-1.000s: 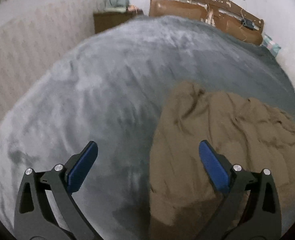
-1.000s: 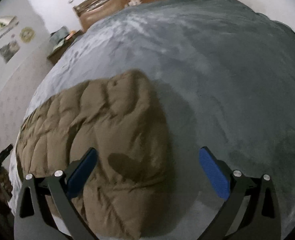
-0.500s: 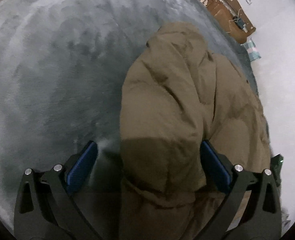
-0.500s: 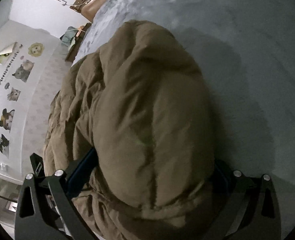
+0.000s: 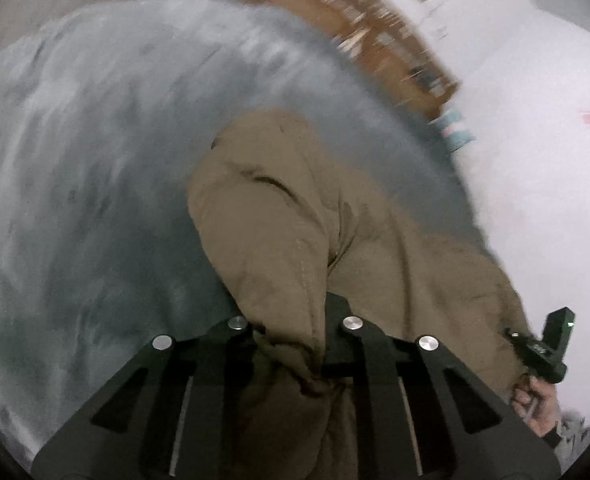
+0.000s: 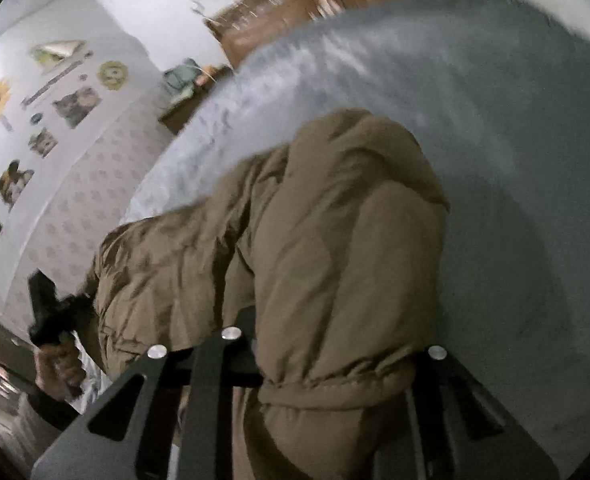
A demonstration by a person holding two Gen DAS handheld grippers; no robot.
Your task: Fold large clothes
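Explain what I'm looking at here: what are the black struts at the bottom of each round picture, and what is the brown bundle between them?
No robot here: a person holds one hand-held gripper in each hand, and each carries a fisheye camera looking forward along its two fingers. The black struts are those fingers. One picture comes from the left hand-held gripper, the other from the right hand-held gripper.

The brown bundle is a padded jacket lying on a bed with a grey plush blanket. Both grippers have just been closing, and the frames show each one pinched on a bunched edge of the jacket.

Each camera also catches the other tool at the picture's edge: the person's right hand in the left view, the left hand in the right view. Both pictures are motion-blurred.
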